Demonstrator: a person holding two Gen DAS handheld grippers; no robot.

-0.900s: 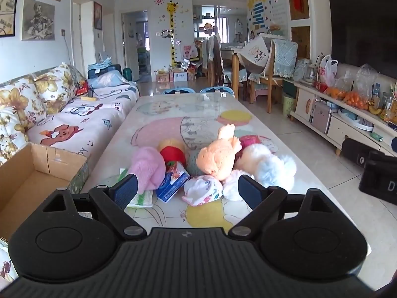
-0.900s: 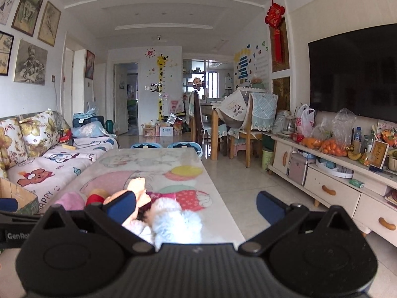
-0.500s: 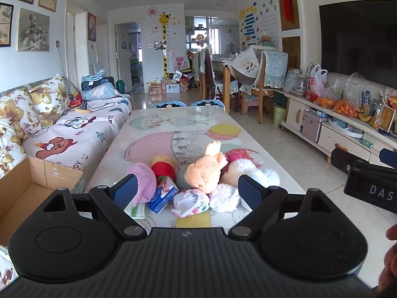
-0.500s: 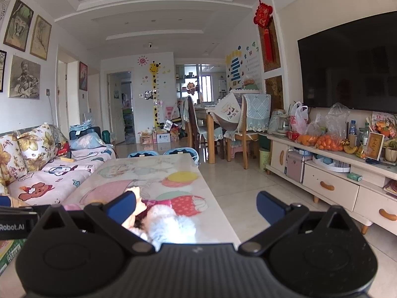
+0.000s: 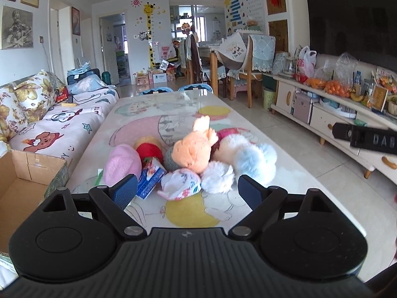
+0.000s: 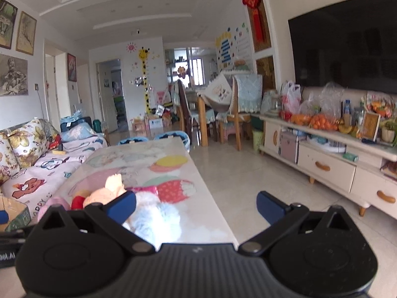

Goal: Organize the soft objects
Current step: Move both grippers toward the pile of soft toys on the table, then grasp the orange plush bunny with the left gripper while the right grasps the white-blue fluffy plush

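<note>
A heap of soft toys lies on the table's near end: an orange plush (image 5: 192, 152), a pink plush (image 5: 122, 165), a red and yellow one (image 5: 148, 149), a white and blue fluffy one (image 5: 248, 156), a small floral cloth hat (image 5: 181, 183) and a blue tissue pack (image 5: 150, 178). My left gripper (image 5: 187, 192) is open and empty, just short of the heap. My right gripper (image 6: 196, 206) is open and empty, to the right of the heap, over the table's right edge; the fluffy toy (image 6: 153, 219) lies by its left finger.
An open cardboard box (image 5: 22, 178) stands at the left beside the sofa (image 5: 62, 124). The table (image 5: 173, 109) stretches ahead with two blue stools at its far end. A TV cabinet (image 6: 335, 159) with fruit bags lines the right wall.
Both grippers have tilted up and drawn back a little, so the toy heap sits lower and farther in view. Both stay open and empty.
</note>
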